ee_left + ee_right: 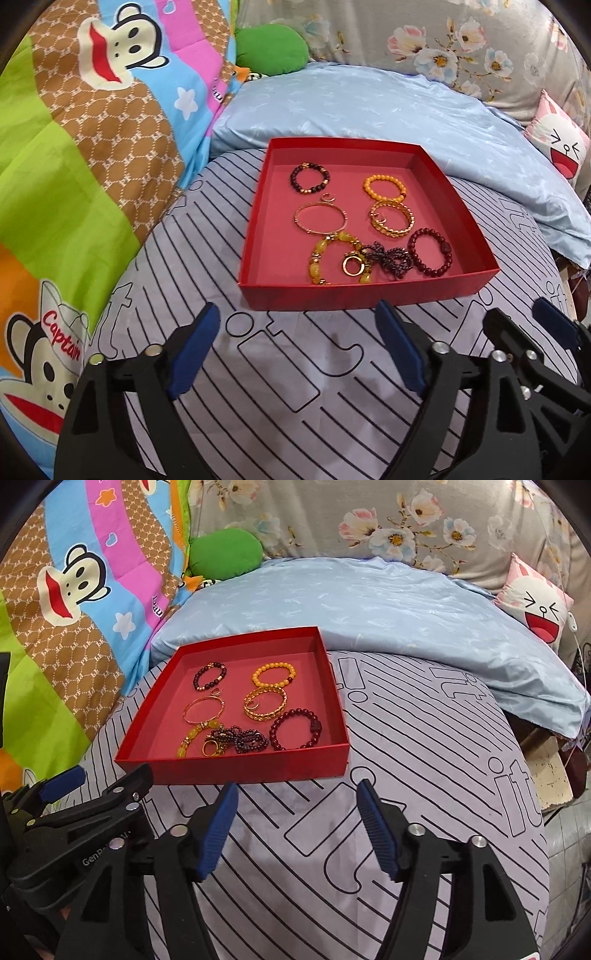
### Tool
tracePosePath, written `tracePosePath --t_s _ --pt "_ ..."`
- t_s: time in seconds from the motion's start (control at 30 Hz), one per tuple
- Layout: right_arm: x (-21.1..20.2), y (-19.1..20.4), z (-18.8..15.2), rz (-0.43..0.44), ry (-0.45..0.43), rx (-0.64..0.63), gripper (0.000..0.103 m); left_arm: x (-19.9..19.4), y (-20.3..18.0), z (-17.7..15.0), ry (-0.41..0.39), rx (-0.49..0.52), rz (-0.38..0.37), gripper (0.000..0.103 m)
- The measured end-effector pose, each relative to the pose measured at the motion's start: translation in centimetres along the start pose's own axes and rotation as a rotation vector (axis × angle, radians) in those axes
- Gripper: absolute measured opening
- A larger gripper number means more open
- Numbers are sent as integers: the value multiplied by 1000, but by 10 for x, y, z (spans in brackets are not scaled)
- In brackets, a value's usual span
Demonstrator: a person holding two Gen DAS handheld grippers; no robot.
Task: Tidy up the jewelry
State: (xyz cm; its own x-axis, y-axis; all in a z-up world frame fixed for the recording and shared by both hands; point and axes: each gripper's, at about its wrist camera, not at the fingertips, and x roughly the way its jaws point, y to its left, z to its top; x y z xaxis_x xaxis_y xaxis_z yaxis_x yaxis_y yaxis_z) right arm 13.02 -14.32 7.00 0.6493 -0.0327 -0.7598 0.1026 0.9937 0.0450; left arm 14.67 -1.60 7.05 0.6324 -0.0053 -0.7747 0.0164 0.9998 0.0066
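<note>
Both the left gripper [297, 347] and the right gripper [297, 827] hover empty, fingers spread, before the red box [369, 291]; untangle the overlapping bracelets [391, 258] gently, one at a time.

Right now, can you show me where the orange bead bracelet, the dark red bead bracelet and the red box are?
orange round-bead bracelet [384, 188], left wrist view, its beaded ring.
dark red round-bead bracelet [430, 253], left wrist view, its beaded ring.
shallow red cardboard box [236, 770], right wrist view, near outer wall.

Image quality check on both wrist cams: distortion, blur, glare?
Left wrist: strong fisheye bend, dark corners; red box and bracelets sharp, no glare. Right wrist: same curved bedsheet stripes, soft even light, faint shadows; the near gripper slightly soft.
</note>
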Motion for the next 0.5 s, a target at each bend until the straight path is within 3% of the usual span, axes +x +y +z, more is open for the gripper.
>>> tracePosePath --t_s 0.17,0.5 --pt "-2 -3 -5 0 -10 9 83 -1 6 -4 -2 -15 12 94" --pt "-4 2 -11 -19 -14 -39 84 0 9 -14 10 -13 27 95"
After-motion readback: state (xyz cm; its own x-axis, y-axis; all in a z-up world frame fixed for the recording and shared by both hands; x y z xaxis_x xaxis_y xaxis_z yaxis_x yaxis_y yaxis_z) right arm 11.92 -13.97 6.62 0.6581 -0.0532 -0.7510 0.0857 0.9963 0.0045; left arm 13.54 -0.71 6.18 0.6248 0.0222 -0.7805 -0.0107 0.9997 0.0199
